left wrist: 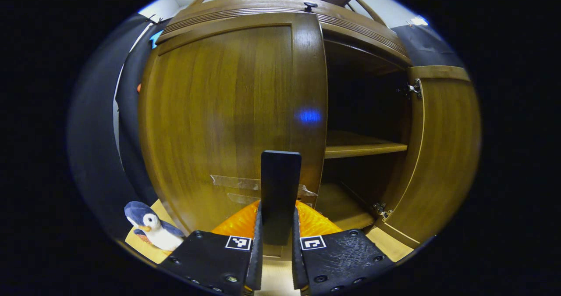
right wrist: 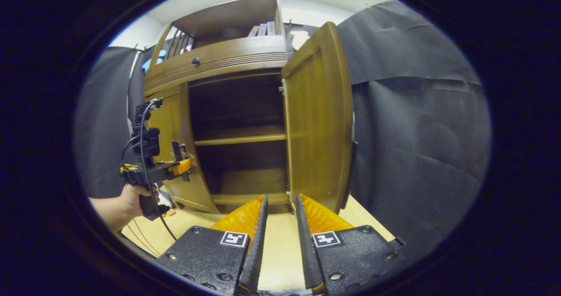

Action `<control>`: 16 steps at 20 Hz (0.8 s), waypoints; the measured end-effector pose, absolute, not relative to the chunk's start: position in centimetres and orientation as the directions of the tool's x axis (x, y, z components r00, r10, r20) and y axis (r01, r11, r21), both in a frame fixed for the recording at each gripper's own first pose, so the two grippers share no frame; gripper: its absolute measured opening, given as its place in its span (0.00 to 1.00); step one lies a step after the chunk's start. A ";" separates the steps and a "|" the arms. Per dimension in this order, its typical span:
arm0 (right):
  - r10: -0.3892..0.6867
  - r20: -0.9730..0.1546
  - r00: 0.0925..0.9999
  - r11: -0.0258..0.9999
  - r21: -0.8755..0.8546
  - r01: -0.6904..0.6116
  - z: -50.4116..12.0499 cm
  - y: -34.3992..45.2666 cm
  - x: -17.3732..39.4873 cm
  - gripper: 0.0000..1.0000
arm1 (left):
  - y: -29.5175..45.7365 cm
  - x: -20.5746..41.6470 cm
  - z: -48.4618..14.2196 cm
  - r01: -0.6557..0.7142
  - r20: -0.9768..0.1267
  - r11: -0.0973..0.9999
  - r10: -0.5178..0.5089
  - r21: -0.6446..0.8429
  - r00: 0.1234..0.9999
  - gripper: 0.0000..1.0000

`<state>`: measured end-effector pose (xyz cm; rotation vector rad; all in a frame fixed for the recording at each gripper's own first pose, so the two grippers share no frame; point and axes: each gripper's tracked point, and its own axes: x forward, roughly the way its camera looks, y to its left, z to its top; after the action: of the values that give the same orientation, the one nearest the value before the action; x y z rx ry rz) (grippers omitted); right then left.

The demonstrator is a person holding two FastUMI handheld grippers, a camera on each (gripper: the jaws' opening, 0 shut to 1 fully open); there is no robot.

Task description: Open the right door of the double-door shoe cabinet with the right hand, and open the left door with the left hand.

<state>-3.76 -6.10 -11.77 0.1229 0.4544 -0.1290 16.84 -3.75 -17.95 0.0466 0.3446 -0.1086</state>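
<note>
Left door (left wrist: 228,120) is closed dead ahead of my left gripper (left wrist: 277,243), its upright black handle (left wrist: 280,190) clamped between both fingers, long axis vertical. Right door (right wrist: 317,120) stands swung open up-right of my right gripper (right wrist: 280,243), fingers slightly parted, holding nothing, hovering level.

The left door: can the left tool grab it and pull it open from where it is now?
Probably yes. The left tool already has its fingers either side of the black handle on the left door, and nothing blocks the door's swing.
</note>
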 end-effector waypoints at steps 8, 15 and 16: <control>0.025 -0.455 0.890 0.994 0.110 0.028 -13.2 -3.1 -2.1 0.41 | -1.7 13.0 -17.2 0.082 -0.341 0.995 -0.059 0.053 0.938 0.26; 0.138 -0.450 0.882 0.987 0.140 -0.083 -13.8 0.5 -0.2 0.41 | 0.6 9.7 -16.4 0.050 -0.340 0.995 -0.017 0.090 0.940 0.26; 0.154 -0.449 0.880 0.985 0.143 -0.099 -13.8 1.0 0.0 0.41 | 1.0 9.2 -16.3 0.048 -0.340 0.994 -0.013 0.097 0.940 0.26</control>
<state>-0.04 1.03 -13.75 0.1174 0.4774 0.1317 9.20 0.98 -16.33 0.1050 0.3457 -0.0312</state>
